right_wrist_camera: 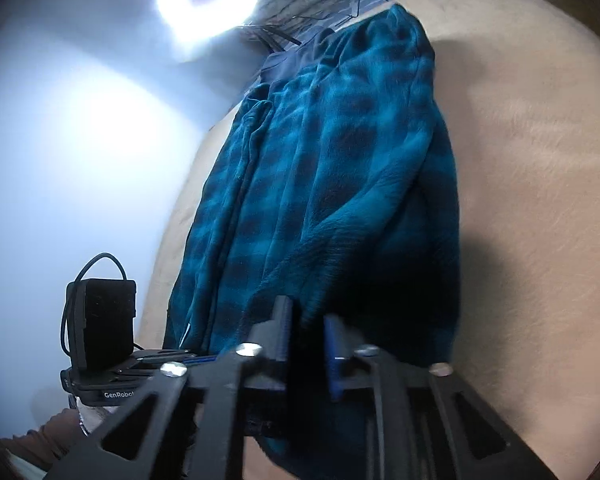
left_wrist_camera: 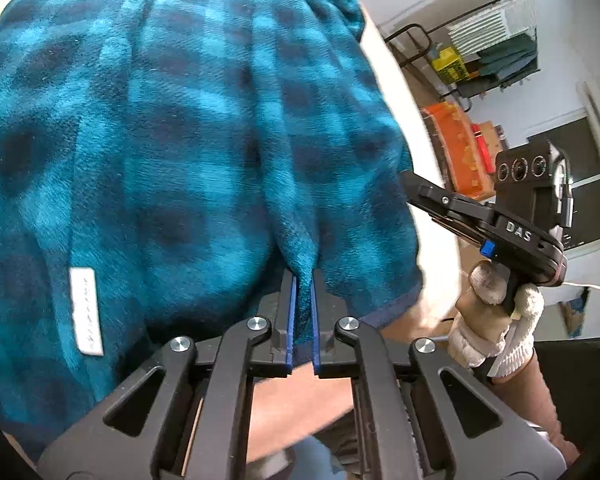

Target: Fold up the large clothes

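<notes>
On tan bedding (right_wrist_camera: pixel 540 200), both tongs (left_wrist_camera: pixel 303 280) (right_wrist_camera: pixel 306 316) seemingly pinch plush checked fleece (left_wrist_camera: pixel 180 120).

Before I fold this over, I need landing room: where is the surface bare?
Bare tan surface lies right of the plaid fleece garment in the right wrist view; a narrower strip runs along its left edge. The near hem is crowded: left gripper and right gripper both clamp it.

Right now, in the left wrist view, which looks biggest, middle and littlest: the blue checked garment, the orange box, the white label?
1. Blue checked garment, fills most of the view.
2. Orange box, though it sits farther away.
3. White label, close to the camera, so its rank against the box is unsure.
</notes>
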Demonstrator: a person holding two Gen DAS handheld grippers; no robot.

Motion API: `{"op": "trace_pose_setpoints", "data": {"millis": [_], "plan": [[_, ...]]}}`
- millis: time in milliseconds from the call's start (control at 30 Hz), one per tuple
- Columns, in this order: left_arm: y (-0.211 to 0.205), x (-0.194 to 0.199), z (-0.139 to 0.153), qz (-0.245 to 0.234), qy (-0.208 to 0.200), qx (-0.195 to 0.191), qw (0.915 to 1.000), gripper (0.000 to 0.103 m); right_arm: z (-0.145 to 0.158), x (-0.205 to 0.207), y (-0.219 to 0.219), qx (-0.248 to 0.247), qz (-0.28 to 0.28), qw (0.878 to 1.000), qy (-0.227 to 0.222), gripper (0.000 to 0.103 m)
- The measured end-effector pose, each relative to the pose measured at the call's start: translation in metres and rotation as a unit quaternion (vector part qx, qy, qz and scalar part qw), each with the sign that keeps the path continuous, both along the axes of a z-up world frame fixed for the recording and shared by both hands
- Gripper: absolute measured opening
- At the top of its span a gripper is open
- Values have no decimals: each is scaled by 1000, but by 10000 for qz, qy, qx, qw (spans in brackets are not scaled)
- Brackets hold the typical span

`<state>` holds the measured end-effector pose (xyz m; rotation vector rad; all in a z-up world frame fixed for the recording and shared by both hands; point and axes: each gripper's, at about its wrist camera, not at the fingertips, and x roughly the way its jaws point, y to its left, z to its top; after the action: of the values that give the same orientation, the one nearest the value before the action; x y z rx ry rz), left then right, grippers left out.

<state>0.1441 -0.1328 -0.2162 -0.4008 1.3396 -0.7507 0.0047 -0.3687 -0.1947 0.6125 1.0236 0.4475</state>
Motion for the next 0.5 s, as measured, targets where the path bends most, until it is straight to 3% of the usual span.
{"op": "trace_pose_setpoints", "data": {"millis": [133,200,333,400,467,500], "plan": [[-12,-7,11,-205,-129,-149,9996,3,29,-7,-22,-155,-224,9994,210,0],[-17,-10,12,-280,-252,-14,9993,3,45,-15,-31,-270,-254,9993,69,0],[-19,-9,1,-316,-136,151,9993,2,46,-26,-36,-752,-353,9965,-9,1],[-17,-8,-4,-298,-85,212,9993,2,31,-31,-43,-593,-512,9969,86,8],[-17,-7,-4,-309,-101,231,9992,2,19,-36,-49,-249,-547,9981,164,29],[-18,-7,-3,-328,-138,249,9991,2,13,-40,-51,-10,-521,9986,128,30]]}}
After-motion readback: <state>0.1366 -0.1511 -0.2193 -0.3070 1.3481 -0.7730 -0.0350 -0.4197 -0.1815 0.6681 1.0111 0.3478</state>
